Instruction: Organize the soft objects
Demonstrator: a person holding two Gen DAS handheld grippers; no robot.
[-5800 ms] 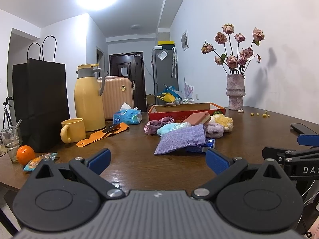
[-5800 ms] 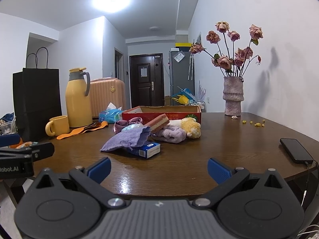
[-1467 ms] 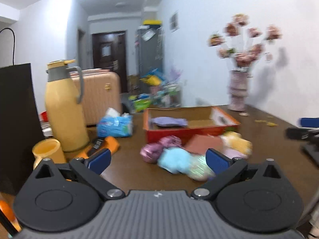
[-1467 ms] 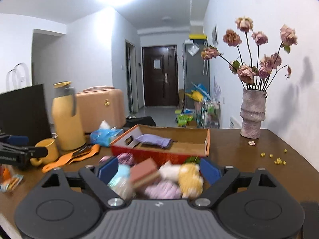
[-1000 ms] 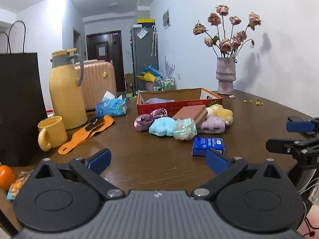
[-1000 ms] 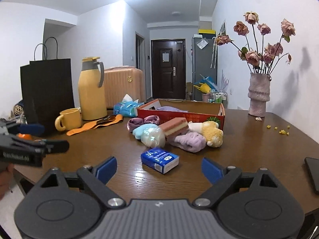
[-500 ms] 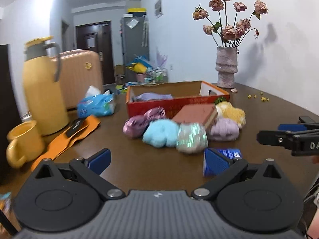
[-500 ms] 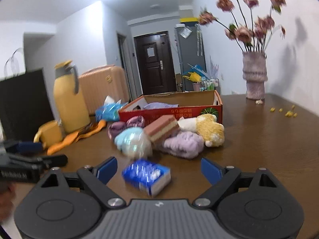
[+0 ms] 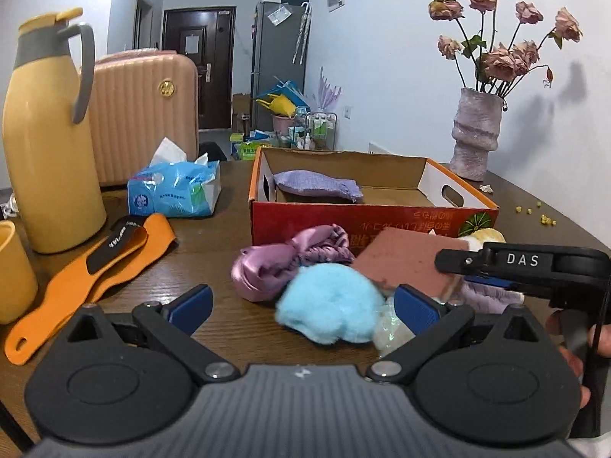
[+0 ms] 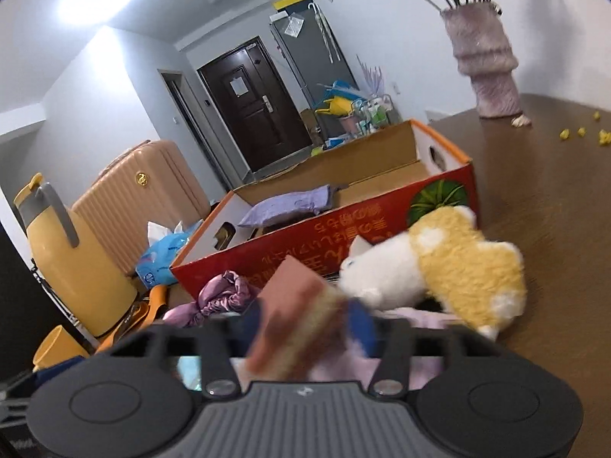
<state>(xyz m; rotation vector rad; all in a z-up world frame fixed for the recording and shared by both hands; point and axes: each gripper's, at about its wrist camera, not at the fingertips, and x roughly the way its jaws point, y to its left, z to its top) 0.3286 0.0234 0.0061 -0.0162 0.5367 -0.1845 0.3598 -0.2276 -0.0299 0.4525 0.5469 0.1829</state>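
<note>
Wooden table in a white-walled room: left gripper spread wide, empty; right gripper clamps the sponge before the box.

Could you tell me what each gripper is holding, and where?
The right gripper grips the pink sponge block across its near end; the left gripper holds nothing.

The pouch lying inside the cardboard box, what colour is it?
The pouch is light purple, a lavender shade. It shows best in the left wrist view, inside the box.
</note>
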